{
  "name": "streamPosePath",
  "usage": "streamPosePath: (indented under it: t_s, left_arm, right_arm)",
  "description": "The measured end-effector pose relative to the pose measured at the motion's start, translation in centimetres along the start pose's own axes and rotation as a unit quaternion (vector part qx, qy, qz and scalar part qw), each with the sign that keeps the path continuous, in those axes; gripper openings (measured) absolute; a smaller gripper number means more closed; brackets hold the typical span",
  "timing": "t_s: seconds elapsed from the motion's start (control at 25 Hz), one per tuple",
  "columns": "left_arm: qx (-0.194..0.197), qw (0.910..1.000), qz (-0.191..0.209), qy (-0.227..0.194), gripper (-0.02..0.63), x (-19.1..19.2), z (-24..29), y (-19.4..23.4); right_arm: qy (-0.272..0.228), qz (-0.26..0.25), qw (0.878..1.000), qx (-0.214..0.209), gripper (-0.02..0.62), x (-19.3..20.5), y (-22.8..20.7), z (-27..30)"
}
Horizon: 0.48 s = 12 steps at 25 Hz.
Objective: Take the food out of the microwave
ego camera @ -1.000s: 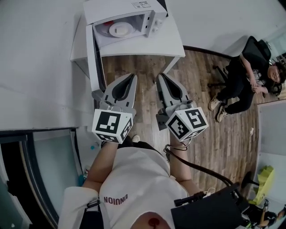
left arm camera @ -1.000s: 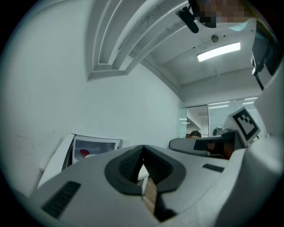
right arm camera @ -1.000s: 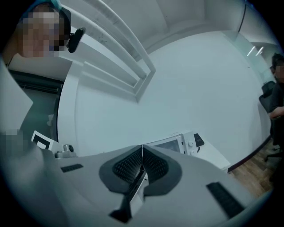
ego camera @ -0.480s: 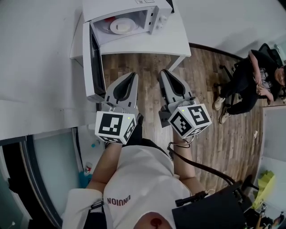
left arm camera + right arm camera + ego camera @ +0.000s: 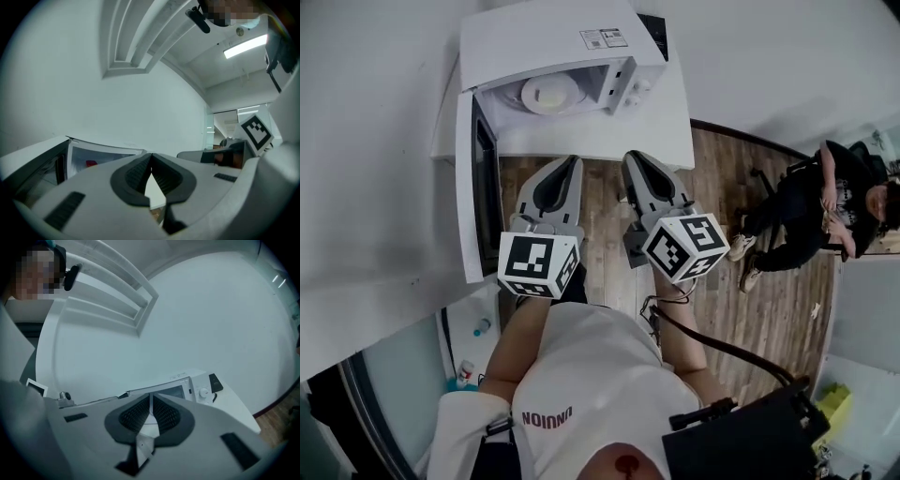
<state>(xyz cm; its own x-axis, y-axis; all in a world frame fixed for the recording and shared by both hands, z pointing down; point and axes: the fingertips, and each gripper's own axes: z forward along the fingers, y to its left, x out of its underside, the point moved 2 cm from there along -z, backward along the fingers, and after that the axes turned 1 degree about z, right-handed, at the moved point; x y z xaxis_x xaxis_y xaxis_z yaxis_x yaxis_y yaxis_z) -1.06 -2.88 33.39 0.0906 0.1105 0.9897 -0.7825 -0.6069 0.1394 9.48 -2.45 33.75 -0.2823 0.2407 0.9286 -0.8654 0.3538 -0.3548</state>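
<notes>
**A:** What does the microwave look like?

**B:** The microwave is a smooth white box on a white desk. Its door has a dark window and hangs wide open at its left side. Two round knobs sit on its right panel.

**A:** And the food?

**B:** The food is inside the microwave, a pale round disc on a white plate.

**A:** Any writing?

**B:** There is a label on top of the microwave, but its print is too small to read. The red letters on the person's white shirt look like "NOINU" from this angle. Each gripper carries a cube with black-and-white square markers.

**A:** What about the fingers?

**B:** Both grippers are in front of the microwave, short of the opening. The left gripper has grey fingers with ribbed dark pads, pressed together at the tips with nothing between them. The right gripper is the same, tips together and empty. Neither touches the microwave.
</notes>
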Motion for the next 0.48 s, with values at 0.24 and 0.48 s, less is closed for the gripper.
streamPosePath:
  t_s: [0.24, 0.48]
  left_arm:
    - [-0.034, 0.9994, 0.003, 0.003, 0.015, -0.6, 4.1, 4.0]
    - [-0.094, 0.9956, -0.007, 0.008, 0.015, -0.5, 5.2, 7.6]
  right_arm:
    - [0.025, 0.011, 0.999, -0.018, 0.023, -0.4, -2.8, 6.3]
    - [0.061, 0.049, 0.996, -0.042, 0.023, 1.1, -4.9, 10.9]
